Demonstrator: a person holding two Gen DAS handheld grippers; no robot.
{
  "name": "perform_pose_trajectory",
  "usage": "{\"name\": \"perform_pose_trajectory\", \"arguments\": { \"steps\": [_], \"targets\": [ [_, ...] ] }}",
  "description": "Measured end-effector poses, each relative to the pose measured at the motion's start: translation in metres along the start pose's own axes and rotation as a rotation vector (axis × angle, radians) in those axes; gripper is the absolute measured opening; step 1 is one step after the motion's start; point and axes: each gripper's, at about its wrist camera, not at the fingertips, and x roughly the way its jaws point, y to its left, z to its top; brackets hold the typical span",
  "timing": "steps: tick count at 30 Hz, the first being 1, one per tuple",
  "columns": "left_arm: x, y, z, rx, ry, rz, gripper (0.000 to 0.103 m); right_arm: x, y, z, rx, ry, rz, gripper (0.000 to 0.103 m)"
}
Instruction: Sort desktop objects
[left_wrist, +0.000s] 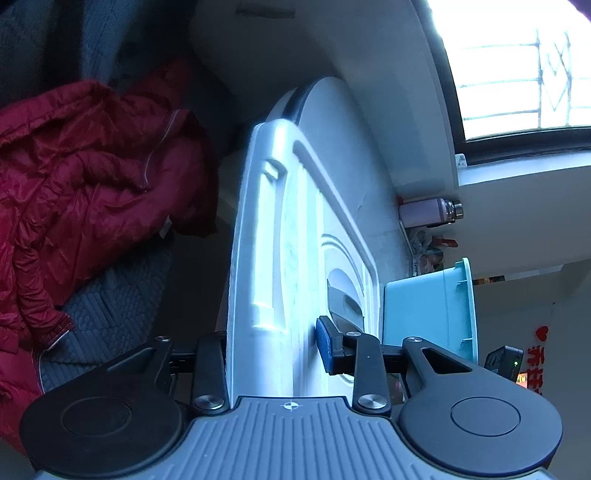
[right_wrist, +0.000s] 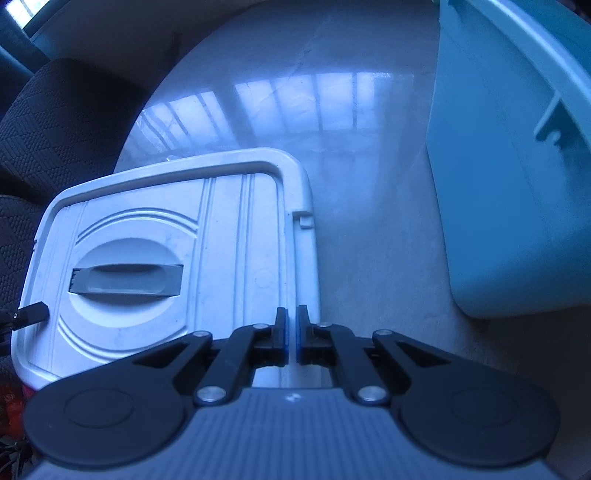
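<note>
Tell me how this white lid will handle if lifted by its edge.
Probably stiff: the white lid has moulded ribs and a raised rim. Likely light, being thin plastic. Its smooth surface may slip in the left gripper, which pinches one edge.

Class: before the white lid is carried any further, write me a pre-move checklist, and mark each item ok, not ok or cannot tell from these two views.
1. Left gripper astride the white lid edge, one finger on each face: ok.
2. Left grip firm enough to carry: cannot tell.
3. Right gripper holding nothing, fingers nearly together above the lid: ok.
4. Blue bin stands apart from the lid on the table: ok.
5. Bin contents sorted and ready to cover: cannot tell, inside hidden.
6. Lid handle unobstructed: ok.
</note>
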Motion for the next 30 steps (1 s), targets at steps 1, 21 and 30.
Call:
{"name": "perform_pose_trajectory", "arguments": {
  "steps": [1,21,30],
  "targets": [
    [-0.002,-0.001,0.0,-0.002,-0.007,-0.007,0.029,-0.002,0.001,0.0,-0.005,-0.003,0.001,0.003],
    [-0.031,-0.031,-0.006,0.057,-0.048,-0.077,0.016,-0.025,0.003,-0.007,-0.013,-0.06,0.021,0.003],
    [-0.039,-0.039,-0.009,0.077,-0.052,-0.074,0.011,-0.028,0.007,-0.006,-0.033,-0.046,-0.001,0.0]
  ]
}}
